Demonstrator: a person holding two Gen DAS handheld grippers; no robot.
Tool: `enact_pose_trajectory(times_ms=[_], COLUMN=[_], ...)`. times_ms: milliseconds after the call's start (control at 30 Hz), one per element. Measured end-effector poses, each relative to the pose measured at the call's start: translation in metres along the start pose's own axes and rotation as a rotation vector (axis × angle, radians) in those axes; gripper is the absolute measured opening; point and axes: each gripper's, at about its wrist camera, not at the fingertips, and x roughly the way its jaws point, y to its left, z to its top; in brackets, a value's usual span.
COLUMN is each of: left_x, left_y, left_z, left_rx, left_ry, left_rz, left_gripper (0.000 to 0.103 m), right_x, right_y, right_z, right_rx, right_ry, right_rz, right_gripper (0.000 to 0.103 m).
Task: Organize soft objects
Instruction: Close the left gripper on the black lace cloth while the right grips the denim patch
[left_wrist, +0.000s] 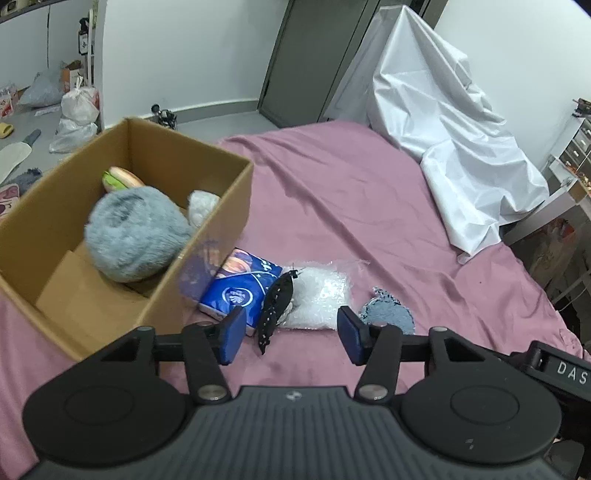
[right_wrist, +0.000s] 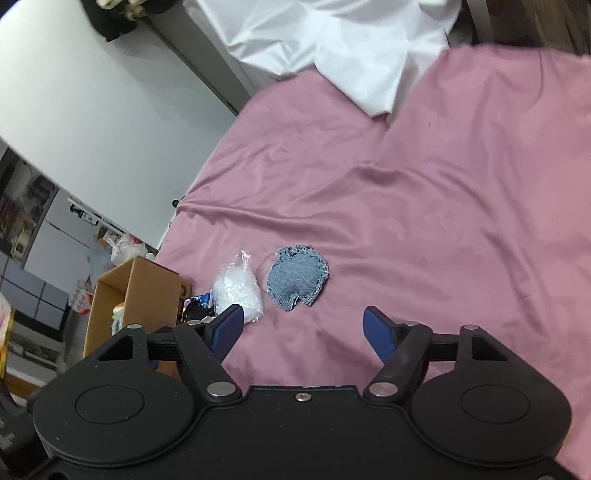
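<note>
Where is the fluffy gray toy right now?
In the left wrist view, the fluffy gray toy sits inside the cardboard box on the left, beside a burger-shaped toy.

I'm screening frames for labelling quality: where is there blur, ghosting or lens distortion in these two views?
Left wrist view: the grey plush in the cardboard box is smeared, a purple ghost tints the box corner, and the walls bow from the fisheye lens. Right wrist view: the denim patch and plastic bag look fairly sharp; the scene is tilted and the corners vignette.
</note>
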Motion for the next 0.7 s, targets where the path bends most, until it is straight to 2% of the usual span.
enact_pose_trajectory(times_ms=[100, 167, 267, 400, 567, 700], left_x=[0.015, 0.021, 0.031, 0.043, 0.058, 0.063], left_y=[-0.001, -0.002, -0.002, 0.0, 0.005, 0.002], left_z=[-0.001, -0.003, -0.003, -0.004, -0.006, -0.007], left_rx=[0.002, 0.02, 0.027, 0.022, 0.007, 0.006], left_ry=[0.014, -0.005, -0.01, -0.005, 0.02, 0.005], left_rz=[0.008, 0.03, 0.039, 0.044, 0.045, 0.05], left_gripper=[0.046, 0.045, 0.042, 0.038, 0.035, 0.032], right_x=[0.014, 0.024, 0.034, 0.051, 0.063, 0.071], right_y=[-0.002, -0.005, -0.004, -0.007, -0.007, -0.005], right_z=[0.003, 0.004, 0.003, 0.001, 0.002, 0.004], right_rx=[0.021, 0.047, 0.058, 0.08, 0.055, 0.042], right_ry=[0.008, 0.018, -0.015, -0.016, -0.034, -0.043], right_rz=[-0.014, -0.011, -0.003, -0.008, 0.002, 0.011], right_gripper=[0.066, 0.062, 0.062, 0.059, 0.059, 0.059])
